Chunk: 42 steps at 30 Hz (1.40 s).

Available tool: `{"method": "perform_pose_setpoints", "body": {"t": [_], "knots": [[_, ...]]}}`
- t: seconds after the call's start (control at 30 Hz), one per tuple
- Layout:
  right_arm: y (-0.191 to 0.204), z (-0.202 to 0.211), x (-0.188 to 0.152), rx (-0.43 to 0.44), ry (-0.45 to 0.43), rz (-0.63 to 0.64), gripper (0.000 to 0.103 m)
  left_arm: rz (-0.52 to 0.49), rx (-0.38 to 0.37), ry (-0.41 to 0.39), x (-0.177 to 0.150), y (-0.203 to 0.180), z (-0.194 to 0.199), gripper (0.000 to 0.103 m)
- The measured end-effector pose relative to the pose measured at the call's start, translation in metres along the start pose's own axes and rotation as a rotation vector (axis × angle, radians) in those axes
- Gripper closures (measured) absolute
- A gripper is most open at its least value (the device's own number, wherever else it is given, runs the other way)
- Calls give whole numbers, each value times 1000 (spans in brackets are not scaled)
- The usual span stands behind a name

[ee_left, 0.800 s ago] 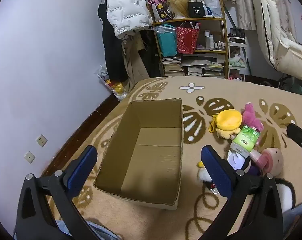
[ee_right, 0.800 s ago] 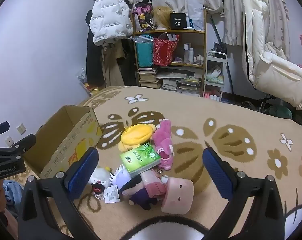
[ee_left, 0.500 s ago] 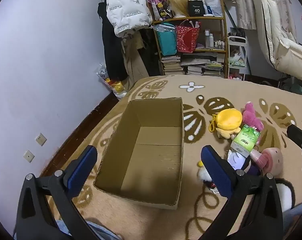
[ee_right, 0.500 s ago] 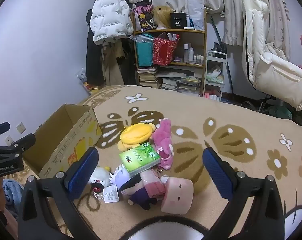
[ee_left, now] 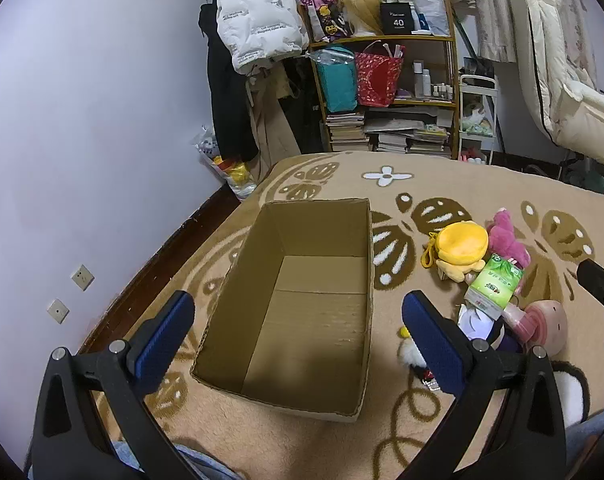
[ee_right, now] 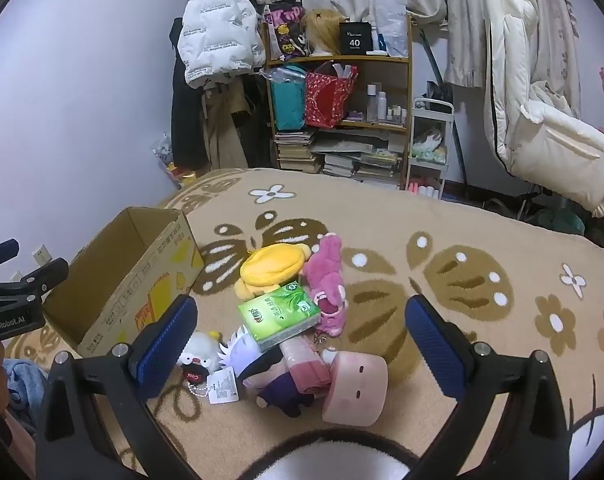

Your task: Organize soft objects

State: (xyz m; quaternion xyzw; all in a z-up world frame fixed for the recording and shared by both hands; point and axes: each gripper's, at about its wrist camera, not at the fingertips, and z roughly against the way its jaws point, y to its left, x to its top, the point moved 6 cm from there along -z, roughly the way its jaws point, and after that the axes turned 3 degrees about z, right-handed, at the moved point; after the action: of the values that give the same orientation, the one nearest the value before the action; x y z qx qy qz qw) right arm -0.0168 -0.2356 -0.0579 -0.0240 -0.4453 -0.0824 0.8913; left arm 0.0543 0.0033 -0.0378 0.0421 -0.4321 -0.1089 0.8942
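Fingers of both grippers stand wide apart with nothing between them: the left gripper (ee_left: 298, 330) hangs over the open cardboard box (ee_left: 302, 304), and the right gripper (ee_right: 300, 334) hangs above the heap of soft things at lower centre of the right wrist view.

That heap lies on the patterned rug (ee_right: 442, 240), just right of the box. A green tissue pack (ee_right: 279, 314) rests on top, overlapping the yellow plush (ee_right: 272, 266) behind it and touching the pink plush (ee_right: 328, 280) at its right. Below it lie a white-haired doll (ee_right: 242, 354) with a paper tag (ee_right: 223, 387), a small white plush (ee_right: 197, 354), a rolled pink pouch (ee_right: 304, 366) and a pink pig-faced cushion (ee_right: 356, 388), all pressed together. The box looks empty, so I judge the sorting has hardly begun.

The main risk, as I judge it, is the crowding. A grab at the tissue pack could catch the pouch or the doll's hair beneath and drag a second item up, which may then drop short of the box. The slick wrapper may slip from the pads if pinched near an edge. Keychains and the tag may snag on neighbours. The box wall nearest the heap looks light; a loaded gripper brushing it could shove or tip the box.
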Motion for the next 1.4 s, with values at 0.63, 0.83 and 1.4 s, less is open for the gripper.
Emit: {"method": "perform_pose_setpoints", "body": {"t": [0.63, 0.83, 1.4], "knots": [[-1, -8, -8, 4, 6, 2, 0, -49, 17, -40, 3, -6, 12, 1], [2, -4, -5, -2, -2, 11, 0, -50, 16, -40, 3, -6, 12, 1], [5, -6, -6, 4, 19, -5, 0, -51, 16, -33, 2, -6, 10, 1]]}}
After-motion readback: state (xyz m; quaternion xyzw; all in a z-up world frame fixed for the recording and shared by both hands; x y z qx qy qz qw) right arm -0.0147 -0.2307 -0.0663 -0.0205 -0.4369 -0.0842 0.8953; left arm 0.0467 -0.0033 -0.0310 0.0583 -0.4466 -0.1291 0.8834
